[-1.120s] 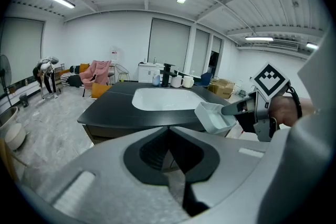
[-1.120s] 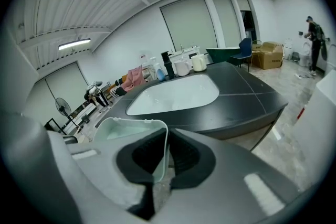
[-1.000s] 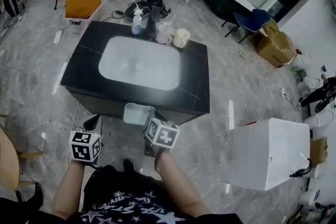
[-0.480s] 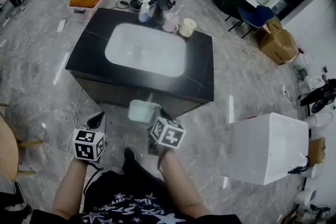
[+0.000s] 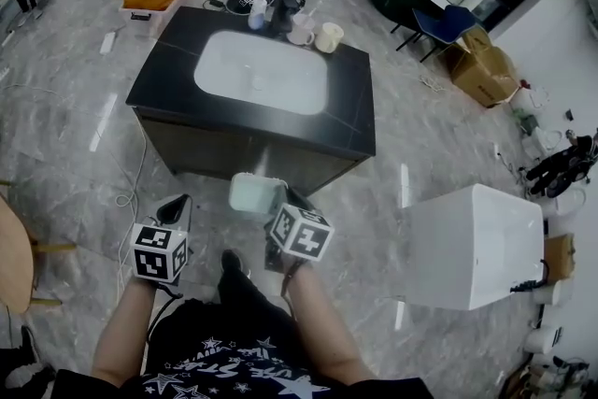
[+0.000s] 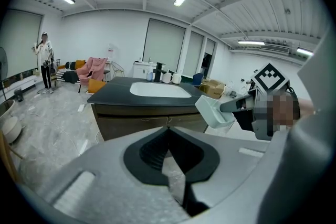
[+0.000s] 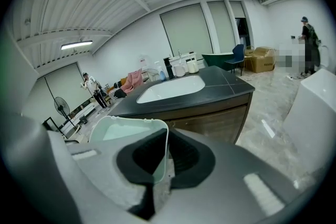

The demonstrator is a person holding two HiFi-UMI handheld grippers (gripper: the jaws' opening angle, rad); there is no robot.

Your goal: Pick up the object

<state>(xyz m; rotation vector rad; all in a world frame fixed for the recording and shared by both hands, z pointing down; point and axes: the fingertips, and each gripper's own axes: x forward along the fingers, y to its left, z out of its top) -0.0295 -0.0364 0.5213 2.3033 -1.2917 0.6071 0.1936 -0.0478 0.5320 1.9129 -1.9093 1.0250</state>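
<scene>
Grey marble floor surrounds the black counter (image 5: 350, 107) at twelve o'clock. At six, the right claw (image 7: 166, 134) pinches one thin wall of the pale container (image 7: 118, 131), probably because its body is too wide, and holds it off the floor. The left claw (image 6: 168, 131) is pressed together, empty.

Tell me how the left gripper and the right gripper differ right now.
The left gripper has its jaws shut with nothing between them; the right gripper is shut on the wall of a pale plastic container. In the head view the right gripper is held further forward, close to the cabinet front, while the left gripper sits back and off to the side. Both carry a marker cube.
</scene>
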